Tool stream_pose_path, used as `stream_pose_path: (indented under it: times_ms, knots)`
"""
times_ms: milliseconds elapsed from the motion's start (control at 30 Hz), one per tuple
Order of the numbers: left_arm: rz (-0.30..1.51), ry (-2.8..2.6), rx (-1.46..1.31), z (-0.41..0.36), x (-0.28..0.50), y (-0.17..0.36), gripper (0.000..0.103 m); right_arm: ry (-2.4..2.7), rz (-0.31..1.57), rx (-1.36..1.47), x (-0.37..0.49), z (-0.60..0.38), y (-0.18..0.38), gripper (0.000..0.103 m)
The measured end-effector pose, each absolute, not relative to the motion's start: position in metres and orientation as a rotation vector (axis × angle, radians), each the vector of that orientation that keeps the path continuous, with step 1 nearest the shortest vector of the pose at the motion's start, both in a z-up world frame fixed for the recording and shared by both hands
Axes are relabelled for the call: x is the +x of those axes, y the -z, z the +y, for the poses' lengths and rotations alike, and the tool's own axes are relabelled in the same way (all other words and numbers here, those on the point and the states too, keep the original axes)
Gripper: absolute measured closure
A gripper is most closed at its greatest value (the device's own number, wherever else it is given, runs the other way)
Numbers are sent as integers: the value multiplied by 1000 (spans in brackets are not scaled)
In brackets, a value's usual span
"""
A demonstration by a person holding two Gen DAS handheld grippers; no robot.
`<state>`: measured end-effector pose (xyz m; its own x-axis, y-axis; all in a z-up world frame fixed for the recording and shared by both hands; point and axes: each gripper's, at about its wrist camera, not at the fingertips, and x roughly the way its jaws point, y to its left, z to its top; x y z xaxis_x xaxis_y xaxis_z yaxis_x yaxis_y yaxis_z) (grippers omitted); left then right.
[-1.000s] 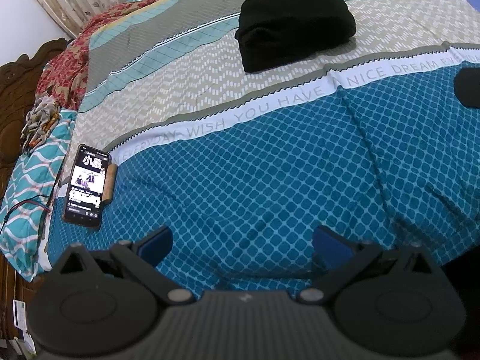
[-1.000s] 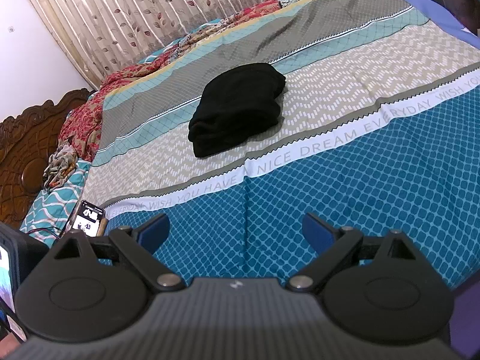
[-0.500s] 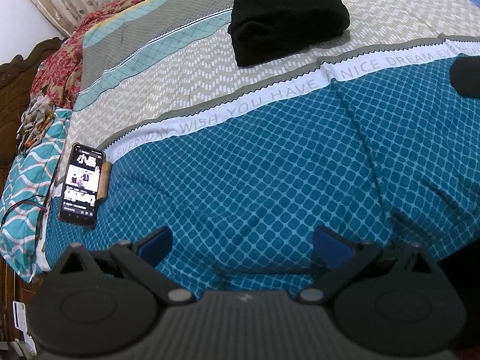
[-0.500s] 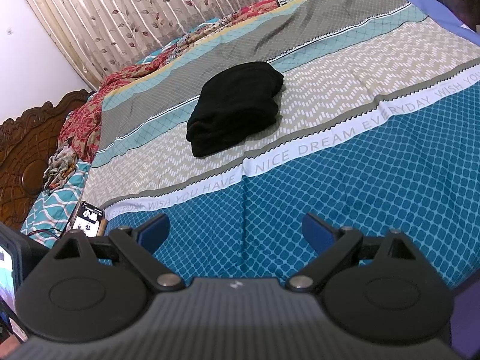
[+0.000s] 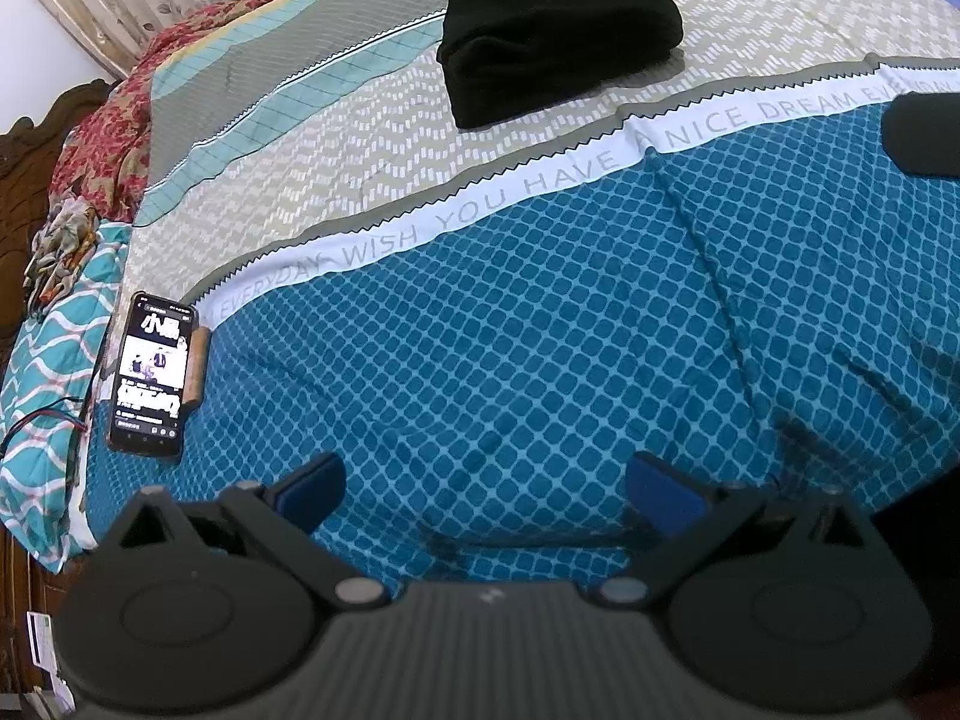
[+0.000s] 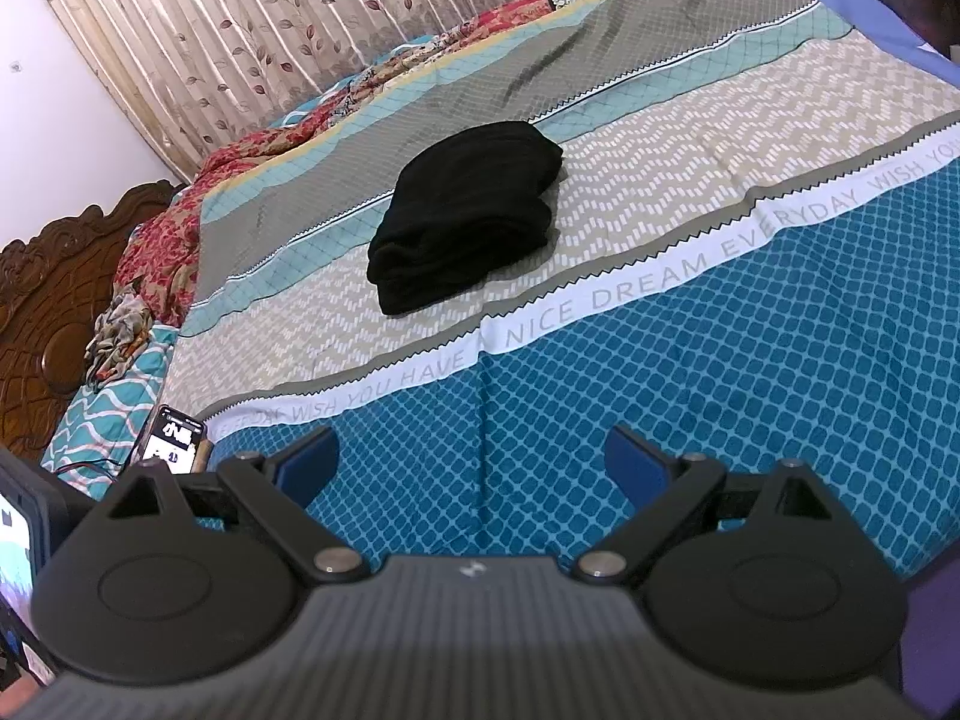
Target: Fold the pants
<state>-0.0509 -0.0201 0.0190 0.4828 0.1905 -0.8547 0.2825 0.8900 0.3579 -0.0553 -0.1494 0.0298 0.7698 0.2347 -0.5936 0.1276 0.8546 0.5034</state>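
Observation:
The black pants [image 5: 558, 30] lie folded in a compact bundle on the beige band of the bedsheet, far ahead of both grippers; they also show in the right wrist view [image 6: 468, 216]. My left gripper [image 5: 486, 480] is open and empty, hovering over the blue diamond part of the sheet near the bed's front edge. My right gripper [image 6: 474, 462] is open and empty over the same blue part. The dark edge of the right gripper [image 5: 924, 132] shows at the right of the left wrist view.
A lit phone [image 5: 153, 372] lies beside a small wooden stick [image 5: 197, 366] at the left of the bed; the phone also shows in the right wrist view [image 6: 174, 438]. A red floral blanket [image 6: 162, 252], wooden headboard [image 6: 48, 312] and curtains [image 6: 270, 30] lie beyond.
Both grippers have drifted slightly; the pants sit a little higher in the left wrist view. Nothing was taken hold of or let go.

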Motion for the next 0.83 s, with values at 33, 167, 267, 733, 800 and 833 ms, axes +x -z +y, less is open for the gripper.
stream_pose_path:
  times_ms: [33, 167, 267, 733, 800, 833]
  knots:
    - [1079, 60, 494, -20, -51, -19, 0, -61, 699, 554, -55, -149, -30, 6]
    - [1083, 64, 492, -20, -50, -17, 0, -59, 701, 554, -55, -149, -29, 6]
    - [1085, 64, 488, -20, -49, -17, 0, -59, 702, 552, -54, -148, -28, 6]
    - [1099, 93, 451, -18, -49, -16, 0, -61, 708, 547, -53, -146, -27, 6]
    - [1102, 96, 449, -18, -49, -15, 0, -62, 708, 546, -53, -145, -27, 6]
    - [1101, 96, 449, -18, -49, -15, 0, -62, 708, 547, -53, -145, -27, 6]
